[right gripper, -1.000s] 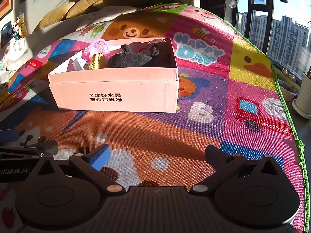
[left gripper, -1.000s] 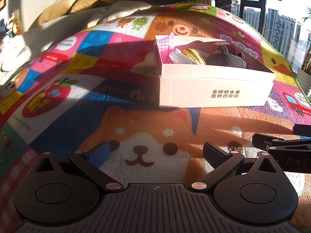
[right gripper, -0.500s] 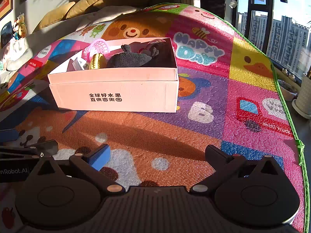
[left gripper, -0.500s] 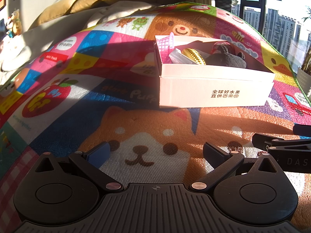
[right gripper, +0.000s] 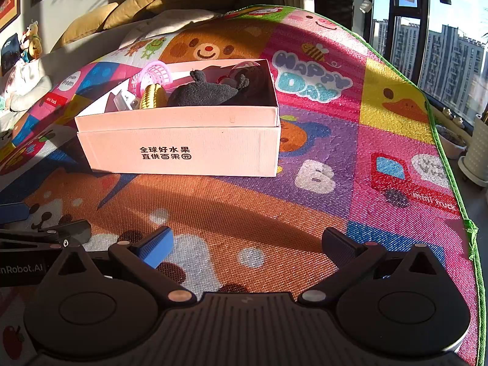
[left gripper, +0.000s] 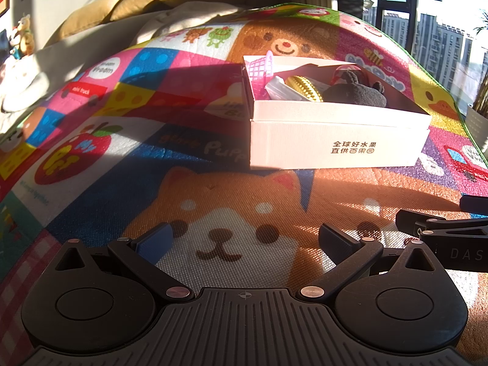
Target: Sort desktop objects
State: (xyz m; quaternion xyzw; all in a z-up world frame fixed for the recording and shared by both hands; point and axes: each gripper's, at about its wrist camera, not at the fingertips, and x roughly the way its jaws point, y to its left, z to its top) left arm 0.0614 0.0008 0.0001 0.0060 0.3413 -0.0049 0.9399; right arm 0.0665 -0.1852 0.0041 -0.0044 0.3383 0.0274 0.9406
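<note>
A pale pink cardboard box (left gripper: pixel 335 140) (right gripper: pixel 183 149) with printed characters stands on the cartoon play mat (left gripper: pixel 122 158) (right gripper: pixel 350 140). Inside it lie a dark grey plush toy (left gripper: pixel 355 94) (right gripper: pixel 204 94), a gold ribbed object (left gripper: pixel 305 88) (right gripper: pixel 152 97), a pink mesh toy basket (left gripper: pixel 260 68) (right gripper: pixel 154 74) and a white item (right gripper: pixel 123 100). My left gripper (left gripper: pixel 244 238) rests open low over the mat, well in front of the box, holding nothing. My right gripper (right gripper: pixel 247 241) is open and empty too, to the right of the left one.
Yellow cushions (left gripper: pixel 137 3) and a pale sofa lie beyond the mat's far edge. Small stuffed toys (right gripper: pixel 32 42) sit at the far left. Windows and white plant pots (right gripper: pixel 479 152) stand past the mat's green right edge (right gripper: pixel 451 164).
</note>
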